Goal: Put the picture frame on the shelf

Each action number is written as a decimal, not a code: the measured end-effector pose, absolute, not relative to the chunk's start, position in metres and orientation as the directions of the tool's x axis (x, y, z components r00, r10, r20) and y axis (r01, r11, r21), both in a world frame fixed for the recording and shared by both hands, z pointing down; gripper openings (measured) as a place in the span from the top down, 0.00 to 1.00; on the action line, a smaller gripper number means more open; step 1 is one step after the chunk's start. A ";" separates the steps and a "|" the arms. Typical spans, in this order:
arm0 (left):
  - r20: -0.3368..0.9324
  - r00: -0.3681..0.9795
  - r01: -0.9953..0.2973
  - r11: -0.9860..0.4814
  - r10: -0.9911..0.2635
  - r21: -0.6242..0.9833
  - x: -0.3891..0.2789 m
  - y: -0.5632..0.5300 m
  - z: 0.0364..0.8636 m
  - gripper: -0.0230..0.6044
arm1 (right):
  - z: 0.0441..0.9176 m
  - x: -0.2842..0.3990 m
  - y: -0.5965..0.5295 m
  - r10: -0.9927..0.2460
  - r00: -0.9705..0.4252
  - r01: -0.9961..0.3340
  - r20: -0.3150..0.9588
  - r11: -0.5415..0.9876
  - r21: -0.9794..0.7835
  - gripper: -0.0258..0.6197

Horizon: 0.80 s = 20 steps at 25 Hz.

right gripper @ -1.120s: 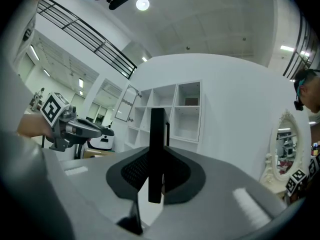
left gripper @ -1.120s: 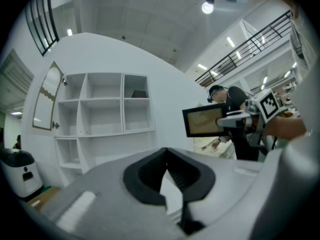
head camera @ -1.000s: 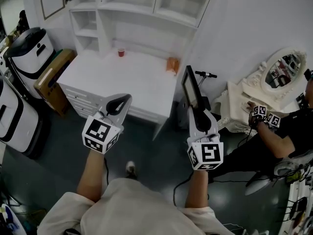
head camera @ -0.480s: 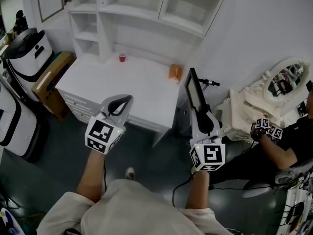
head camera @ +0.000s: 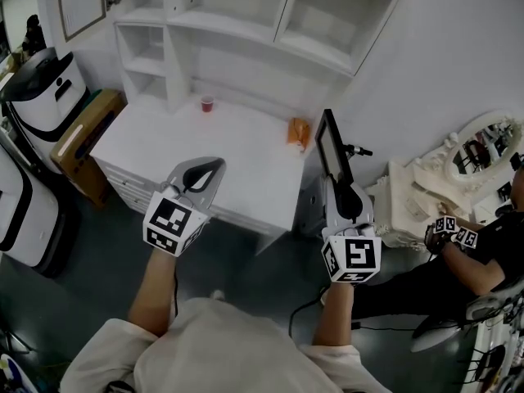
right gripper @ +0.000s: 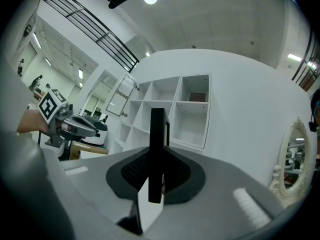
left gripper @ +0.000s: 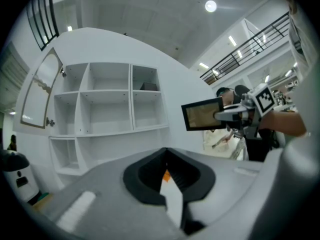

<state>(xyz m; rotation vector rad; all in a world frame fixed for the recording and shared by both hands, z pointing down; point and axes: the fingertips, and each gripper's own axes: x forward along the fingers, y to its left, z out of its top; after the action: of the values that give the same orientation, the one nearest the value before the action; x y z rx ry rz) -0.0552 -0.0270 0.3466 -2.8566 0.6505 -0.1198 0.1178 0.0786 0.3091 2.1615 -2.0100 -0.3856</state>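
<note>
The black picture frame [head camera: 333, 144] stands upright and edge-on in my right gripper [head camera: 340, 188], which is shut on its lower edge just off the right end of the white desk [head camera: 205, 142]. In the right gripper view the picture frame [right gripper: 157, 144] rises from between the jaws of the right gripper [right gripper: 156, 181], with the white shelf unit [right gripper: 170, 104] behind it. My left gripper [head camera: 210, 165] hovers over the desk's front edge, shut and holding nothing. From the left gripper [left gripper: 166, 156] I see the shelf unit [left gripper: 107, 91] ahead and the picture frame [left gripper: 202, 115] to the right.
A red cup [head camera: 207, 103] and an orange object [head camera: 298, 131] sit on the desk below the shelf unit [head camera: 237, 27]. A cardboard box [head camera: 82, 133] and a white machine [head camera: 41, 80] stand at the left. At the right are an ornate white mirror [head camera: 483, 142] and a seated person [head camera: 483, 252].
Both grippers have moved nearer to the desk and shelf unit. The frame stays gripped upright in the right gripper. The left gripper stays shut.
</note>
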 end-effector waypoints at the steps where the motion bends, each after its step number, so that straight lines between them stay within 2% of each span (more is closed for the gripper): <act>1: 0.031 0.901 -0.416 -0.882 -0.433 -0.219 -0.054 -0.031 0.346 0.96 | 0.307 0.120 0.074 -0.995 0.064 -0.951 -0.079 -0.085 0.297 0.87; 20: 0.053 0.909 -0.395 -0.894 -0.414 -0.210 -0.039 -0.095 0.353 0.96 | 0.280 0.143 -0.010 -0.995 0.067 -0.900 -0.077 -0.094 0.425 0.87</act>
<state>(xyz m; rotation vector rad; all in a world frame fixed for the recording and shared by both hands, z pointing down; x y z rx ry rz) -0.0394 -0.0947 0.3527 -2.8768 0.6156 -0.1427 0.1431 -0.0098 0.2796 2.0825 -1.9126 -0.5115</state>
